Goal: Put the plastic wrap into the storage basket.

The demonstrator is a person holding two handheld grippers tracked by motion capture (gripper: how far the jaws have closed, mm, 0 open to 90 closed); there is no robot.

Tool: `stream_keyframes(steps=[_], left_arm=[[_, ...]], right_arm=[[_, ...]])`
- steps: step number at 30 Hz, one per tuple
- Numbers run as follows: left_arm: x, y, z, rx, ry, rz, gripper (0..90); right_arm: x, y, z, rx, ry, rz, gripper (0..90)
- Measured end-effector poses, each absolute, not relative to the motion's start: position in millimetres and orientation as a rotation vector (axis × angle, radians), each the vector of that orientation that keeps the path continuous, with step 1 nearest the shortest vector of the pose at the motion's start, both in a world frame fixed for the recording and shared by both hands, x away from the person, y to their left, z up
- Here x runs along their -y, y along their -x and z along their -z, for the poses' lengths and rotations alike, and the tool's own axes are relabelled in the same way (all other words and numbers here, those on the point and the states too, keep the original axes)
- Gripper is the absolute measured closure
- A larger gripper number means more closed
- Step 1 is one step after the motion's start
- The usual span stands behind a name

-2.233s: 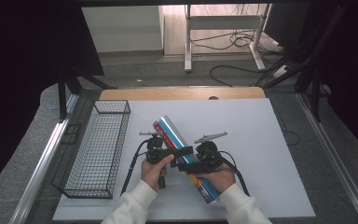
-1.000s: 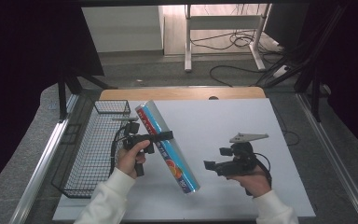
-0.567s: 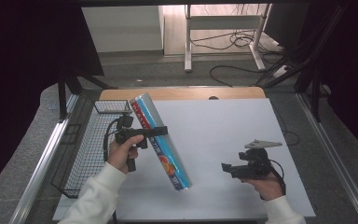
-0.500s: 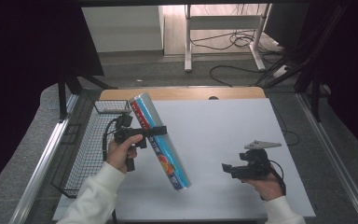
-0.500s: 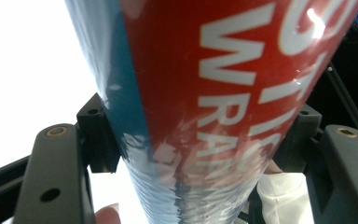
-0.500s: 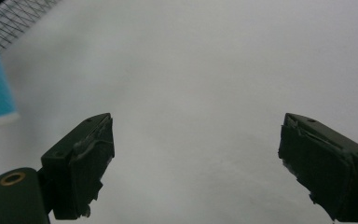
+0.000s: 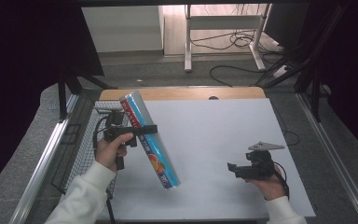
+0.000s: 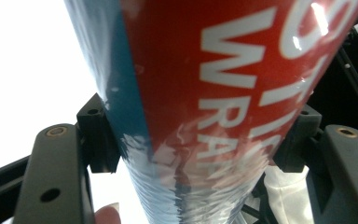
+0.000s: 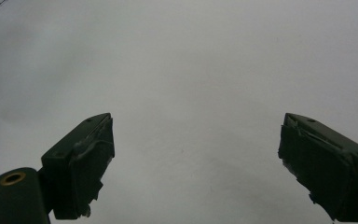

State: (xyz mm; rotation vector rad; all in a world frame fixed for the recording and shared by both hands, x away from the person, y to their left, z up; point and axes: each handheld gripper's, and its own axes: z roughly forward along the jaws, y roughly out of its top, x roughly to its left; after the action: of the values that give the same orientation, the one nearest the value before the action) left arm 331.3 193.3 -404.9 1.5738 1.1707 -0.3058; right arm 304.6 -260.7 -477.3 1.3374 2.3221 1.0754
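A long blue and red box of wrap (image 7: 149, 140) hangs tilted in the air above the table's left side, its upper end over the wire basket (image 7: 86, 149). My left gripper (image 7: 142, 129) is shut across its upper part. In the left gripper view both pads press the box of wrap (image 8: 205, 102) from either side, with my left gripper (image 8: 196, 149) around it. My right gripper (image 7: 231, 169) rests low at the table's right, held in a hand, pointing left. Its jaws stand wide apart over bare white table, my right gripper (image 9: 196, 163) holding nothing.
The white table top (image 7: 214, 135) has a wooden strip along its far edge. The black wire basket sits at the left edge beside a metal rail (image 7: 42, 172). Cables and a desk frame (image 7: 223, 28) lie on the floor beyond.
My left gripper has carried the box up and to the left, toward the basket. My right gripper let go of the box, swung out to the right and sank toward the table.
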Motion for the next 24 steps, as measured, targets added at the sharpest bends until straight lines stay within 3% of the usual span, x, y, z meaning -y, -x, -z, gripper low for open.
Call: stream_keyframes(steps=[24], left_arm=[[-237,-320,377,-1.224,-1.637,0.222,32.1]], right_arm=[[262,-306,479,-2.306,-1.333,-1.058,11.0]])
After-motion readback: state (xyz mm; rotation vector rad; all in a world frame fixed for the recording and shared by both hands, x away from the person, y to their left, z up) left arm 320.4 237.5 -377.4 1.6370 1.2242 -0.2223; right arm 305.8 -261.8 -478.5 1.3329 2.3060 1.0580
